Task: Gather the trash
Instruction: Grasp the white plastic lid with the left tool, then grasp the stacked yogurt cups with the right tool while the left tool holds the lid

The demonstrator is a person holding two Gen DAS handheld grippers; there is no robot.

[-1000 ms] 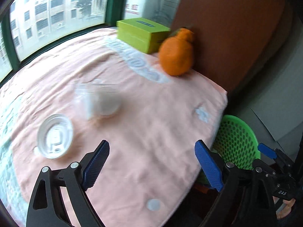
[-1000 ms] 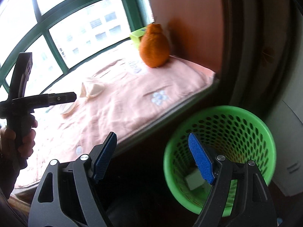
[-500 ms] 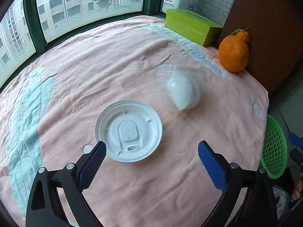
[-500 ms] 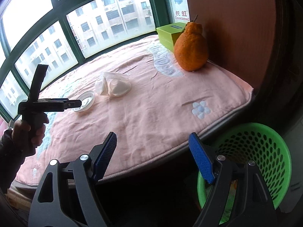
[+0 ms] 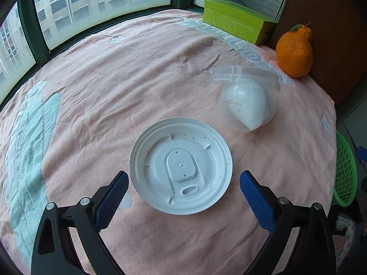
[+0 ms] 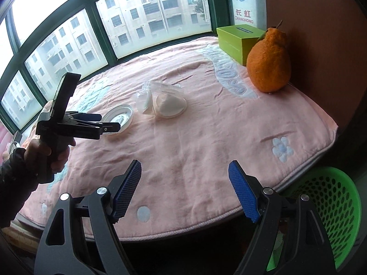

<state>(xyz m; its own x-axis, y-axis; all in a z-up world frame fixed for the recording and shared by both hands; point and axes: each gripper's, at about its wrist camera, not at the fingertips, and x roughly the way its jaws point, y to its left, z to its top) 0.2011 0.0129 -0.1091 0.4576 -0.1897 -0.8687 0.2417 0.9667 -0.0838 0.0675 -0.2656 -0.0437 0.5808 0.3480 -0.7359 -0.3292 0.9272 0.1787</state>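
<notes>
Near the blanket (image 6: 206, 137) edge, basket (image 6: 332, 206); fingers (image 6: 128, 190) spread.

A pink blanket (image 5: 114, 96) carries a white lid (image 5: 181, 166), what seems a clear lidded cup (image 5: 246, 102), an orange (image 5: 294, 52) and a green box (image 5: 238, 21).

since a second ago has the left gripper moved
Yes. In the right wrist view the left gripper now hangs right over the white lid on the pink blanket, closer than before, jaws open.

Orange (image 5: 294, 51) beside green box (image 5: 238, 21) — pink blanket (image 5: 137, 80).
</notes>
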